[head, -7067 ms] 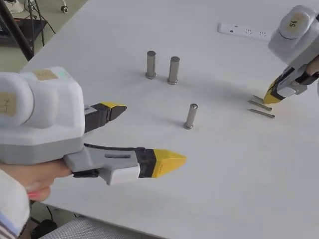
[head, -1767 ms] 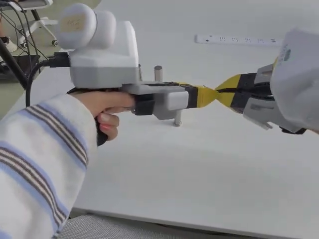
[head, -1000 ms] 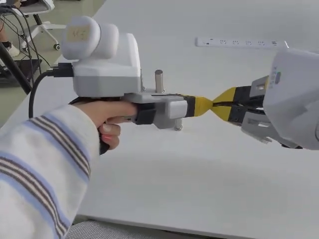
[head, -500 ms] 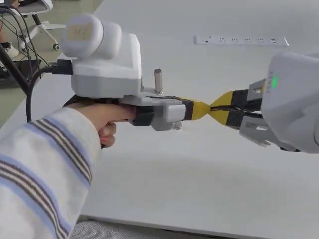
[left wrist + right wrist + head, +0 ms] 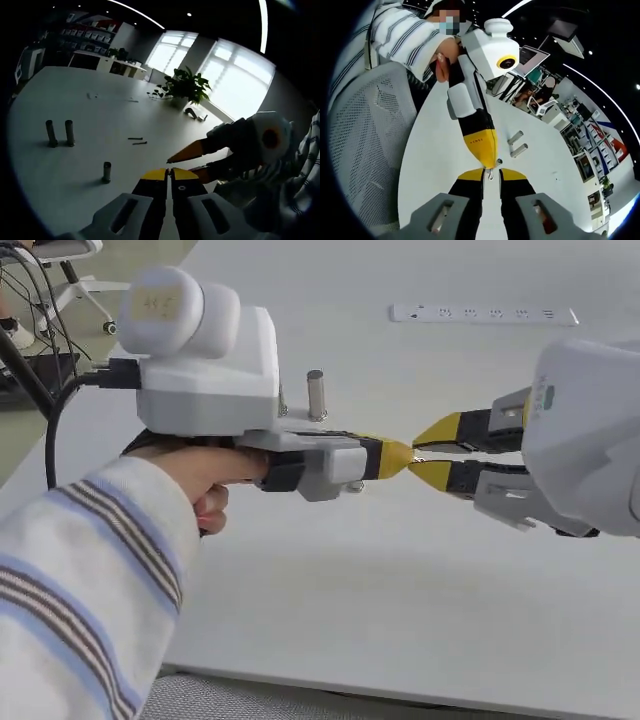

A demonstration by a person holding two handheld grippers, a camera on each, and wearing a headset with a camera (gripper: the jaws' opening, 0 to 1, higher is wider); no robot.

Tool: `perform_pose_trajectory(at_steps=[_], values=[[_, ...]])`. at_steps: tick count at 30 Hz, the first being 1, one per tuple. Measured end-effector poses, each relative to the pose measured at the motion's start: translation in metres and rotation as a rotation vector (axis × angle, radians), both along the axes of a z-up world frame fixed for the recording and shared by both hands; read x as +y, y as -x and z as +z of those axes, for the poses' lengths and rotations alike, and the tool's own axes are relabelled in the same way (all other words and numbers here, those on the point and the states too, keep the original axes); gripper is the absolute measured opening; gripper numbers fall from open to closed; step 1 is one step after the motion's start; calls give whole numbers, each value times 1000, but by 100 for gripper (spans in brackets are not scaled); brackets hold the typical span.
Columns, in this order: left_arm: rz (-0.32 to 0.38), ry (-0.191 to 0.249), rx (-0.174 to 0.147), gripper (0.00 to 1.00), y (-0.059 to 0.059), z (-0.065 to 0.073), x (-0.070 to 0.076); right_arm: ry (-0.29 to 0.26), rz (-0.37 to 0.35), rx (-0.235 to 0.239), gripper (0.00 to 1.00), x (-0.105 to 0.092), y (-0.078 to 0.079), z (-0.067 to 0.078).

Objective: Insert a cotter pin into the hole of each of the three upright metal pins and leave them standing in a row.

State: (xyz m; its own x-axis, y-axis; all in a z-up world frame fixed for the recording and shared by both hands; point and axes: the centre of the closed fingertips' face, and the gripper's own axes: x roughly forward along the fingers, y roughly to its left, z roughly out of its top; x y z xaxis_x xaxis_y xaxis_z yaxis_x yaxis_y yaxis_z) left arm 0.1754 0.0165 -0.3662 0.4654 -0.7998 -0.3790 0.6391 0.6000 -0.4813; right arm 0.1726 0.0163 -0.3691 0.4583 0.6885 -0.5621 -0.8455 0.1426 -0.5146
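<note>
The table (image 5: 400, 620) is carrying everything. In head view the left gripper (image 5: 169, 172) is pointing in from 9 o'clock, jaws pressed together, apparently pinching a tiny cotter pin (image 5: 491, 173) at the tips. Facing it from 3 o'clock, the right gripper (image 5: 180, 167) is holding its jaws parted around that spot. Two metal pins (image 5: 69, 133) are standing at 10 o'clock of the left tips, a third metal pin (image 5: 106, 171) at 9, all unpinned. Spare cotter pins (image 5: 136, 140) are lying at 11. Risk: with so little caught mid-air, the pin is likely twisting or dropping.
</note>
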Motion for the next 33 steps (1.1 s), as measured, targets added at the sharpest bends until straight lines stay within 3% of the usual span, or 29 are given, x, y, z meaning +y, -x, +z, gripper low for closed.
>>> perform_pose_trajectory(at_steps=[7, 12, 15, 21, 25, 28, 31, 33], values=[[4, 6, 6, 0, 1, -2, 2, -26, -20, 43, 11, -1, -1, 0], [-3, -1, 1, 0, 2, -2, 3, -76, -64, 149, 18, -3, 0, -4], [-6, -5, -12, 0, 2, -2, 4, -85, -67, 167, 18, -5, -2, -7], [-25, -1, -63, 0, 1, 4, 6, -127, -80, 258, 17, -8, 0, -11], [-53, -19, -97, 0, 3, 6, 7, -200, -93, 352, 15, -7, 3, -10], [-74, -32, -118, 0, 5, 6, 6, -206, -100, 394, 19, -9, 3, -13], [-100, -42, -165, 0, 8, 10, 1, -209, -106, 457, 23, -10, 5, -18], [-112, -42, -173, 0, 9, 11, 1, -214, -90, 487, 23, -10, 8, -20]])
